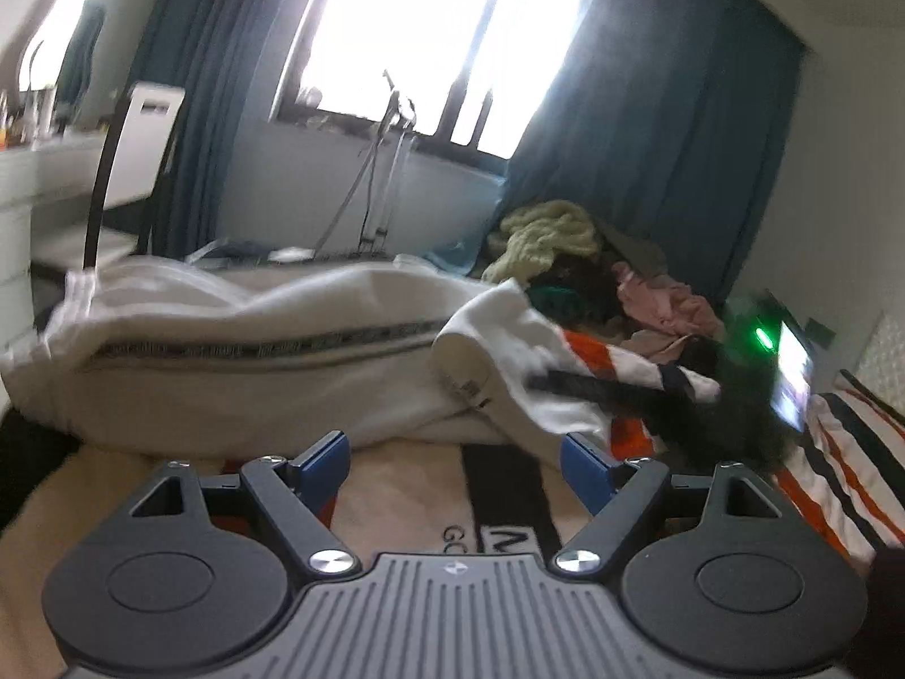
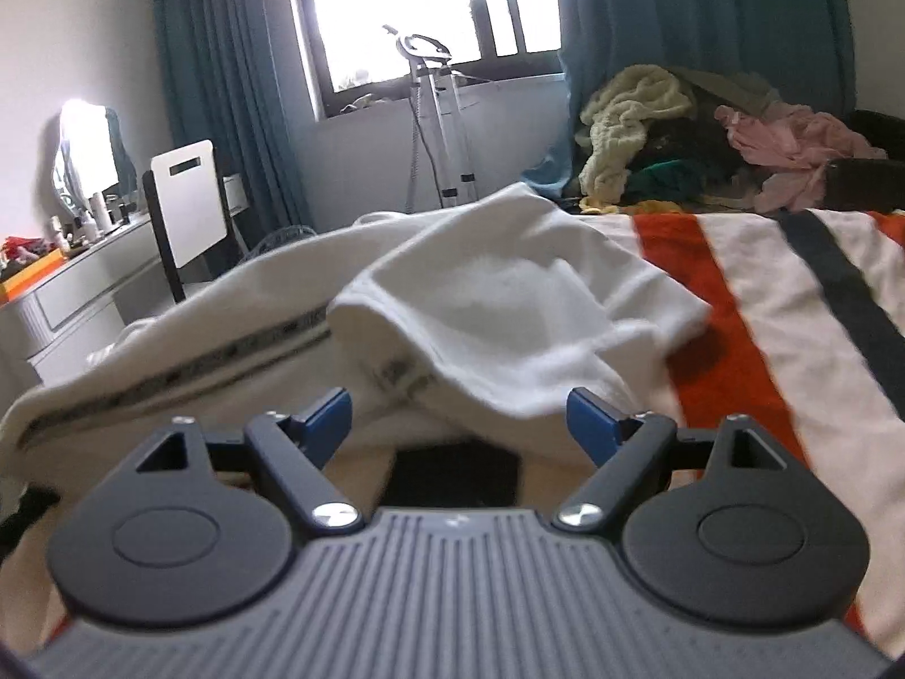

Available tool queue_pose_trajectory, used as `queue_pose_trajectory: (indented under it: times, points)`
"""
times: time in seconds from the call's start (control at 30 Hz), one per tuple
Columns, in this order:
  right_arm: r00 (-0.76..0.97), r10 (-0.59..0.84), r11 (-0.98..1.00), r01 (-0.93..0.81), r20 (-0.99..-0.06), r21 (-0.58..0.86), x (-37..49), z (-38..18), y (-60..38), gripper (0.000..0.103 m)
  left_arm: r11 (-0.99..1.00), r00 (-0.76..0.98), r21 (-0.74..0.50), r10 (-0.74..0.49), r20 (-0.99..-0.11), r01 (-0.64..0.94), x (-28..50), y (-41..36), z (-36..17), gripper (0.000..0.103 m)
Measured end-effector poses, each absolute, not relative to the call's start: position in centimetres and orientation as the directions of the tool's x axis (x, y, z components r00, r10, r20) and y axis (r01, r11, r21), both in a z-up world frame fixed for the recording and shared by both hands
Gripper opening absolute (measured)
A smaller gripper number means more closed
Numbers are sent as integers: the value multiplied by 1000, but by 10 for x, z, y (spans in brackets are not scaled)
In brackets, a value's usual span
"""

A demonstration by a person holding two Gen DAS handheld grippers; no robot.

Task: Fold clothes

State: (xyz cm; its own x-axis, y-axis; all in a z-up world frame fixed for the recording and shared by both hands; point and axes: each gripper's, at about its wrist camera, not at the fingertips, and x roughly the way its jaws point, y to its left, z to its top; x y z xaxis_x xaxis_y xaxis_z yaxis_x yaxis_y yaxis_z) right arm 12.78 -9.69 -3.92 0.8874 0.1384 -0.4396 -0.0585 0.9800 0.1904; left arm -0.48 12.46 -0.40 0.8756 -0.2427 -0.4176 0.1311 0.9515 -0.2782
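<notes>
A white garment [image 1: 254, 351] with a dark patterned band along it lies crumpled across the bed. One part of it is folded over into a thick flap [image 2: 509, 311]. My left gripper [image 1: 458, 461] is open just short of the garment's near edge, over a beige cloth with a black print [image 1: 407, 486], with nothing between its blue pads [image 1: 328, 458]. My right gripper [image 2: 459, 418] is also open. The flap's near edge lies just ahead of its blue pads [image 2: 591, 421], which do not press on it. In the left wrist view the right gripper [image 1: 707, 396] is a dark blur at the right.
The bed has an orange, white and black striped cover [image 2: 763, 311]. A pile of loose clothes [image 2: 679, 130] lies at its far end by the blue curtain. Beyond the bed stand a white chair [image 2: 192, 198], a dressing table [image 2: 85, 283] and a garment steamer [image 2: 435, 113] under the window.
</notes>
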Motion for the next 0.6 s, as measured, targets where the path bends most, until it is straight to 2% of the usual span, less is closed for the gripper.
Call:
queue_pose_trajectory:
  times: [0.2,0.33,0.4,0.43,0.5,0.57,0.6]
  points:
    - [878,201,977,-145,-435,159,211,-44,-60,84,952,853,-300,-201,-482,55,24,130,-31,83]
    - [885,175,985,-150,-432,90,253,-46,-36,84,947,836,-321,-166,-524,-13,46,139,-49,82]
    - [868,153,988,-127,-473,87,272,-49,-30,81,937,824,-347,-163,-543,-43,55,144,-57,81]
    - [853,139,990,-112,-503,84,279,-51,-29,65,929,822,-366,-168,-545,-53,58,146,-60,81]
    - [839,120,993,-88,-532,84,284,-53,-32,55,920,824,-388,-172,-540,-62,60,149,-64,80]
    - [843,99,995,-69,-529,77,278,-50,-39,27,925,830,-375,-161,-534,-62,61,147,-64,80]
    - [843,81,996,-56,-531,63,272,-48,-43,21,928,834,-367,-154,-530,-62,61,146,-64,80]
